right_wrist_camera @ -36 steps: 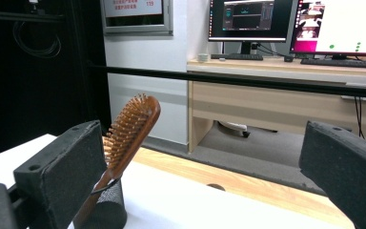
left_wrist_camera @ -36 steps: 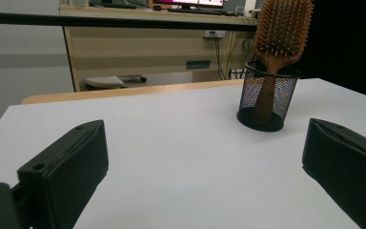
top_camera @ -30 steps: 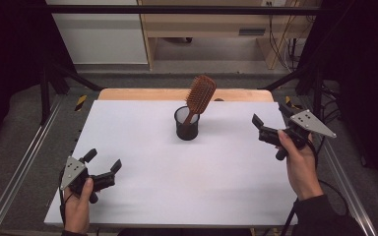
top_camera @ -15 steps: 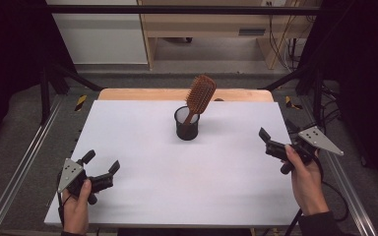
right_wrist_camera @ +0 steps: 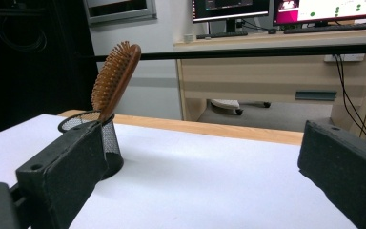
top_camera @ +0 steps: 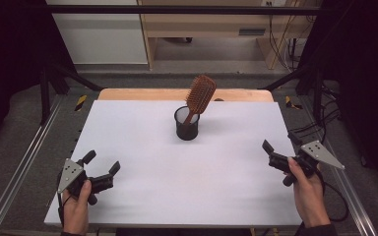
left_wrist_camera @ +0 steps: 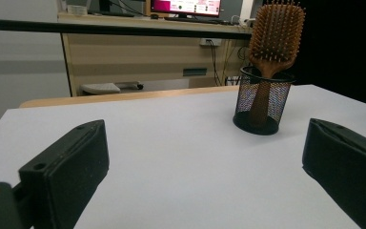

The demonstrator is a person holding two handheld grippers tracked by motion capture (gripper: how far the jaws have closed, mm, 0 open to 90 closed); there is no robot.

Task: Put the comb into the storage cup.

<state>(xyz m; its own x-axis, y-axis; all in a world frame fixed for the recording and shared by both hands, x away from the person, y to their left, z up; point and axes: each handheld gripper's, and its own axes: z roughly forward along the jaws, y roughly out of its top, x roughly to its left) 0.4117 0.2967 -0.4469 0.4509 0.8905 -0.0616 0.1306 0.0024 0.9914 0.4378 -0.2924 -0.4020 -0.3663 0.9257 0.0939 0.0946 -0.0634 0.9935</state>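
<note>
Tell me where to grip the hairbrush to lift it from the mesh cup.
Grip the hairbrush by the narrow neck just above the mesh cup rim, coming from above. The handle is sunk inside the cup, and the bristled head leans to the right, probably too wide to pinch.

hairbrush (top_camera: 200,95): wood, warm brown, light sheen, matching bristles. cup (top_camera: 186,124): black wire mesh, metal by the look, see-through, matt. bench (top_camera: 187,182): white top, smooth, matt; bare wood strip at far edge. left gripper (top_camera: 101,168) and right gripper (top_camera: 280,142): matt black pads, finely grainy; grey plates, flat finish.
</note>
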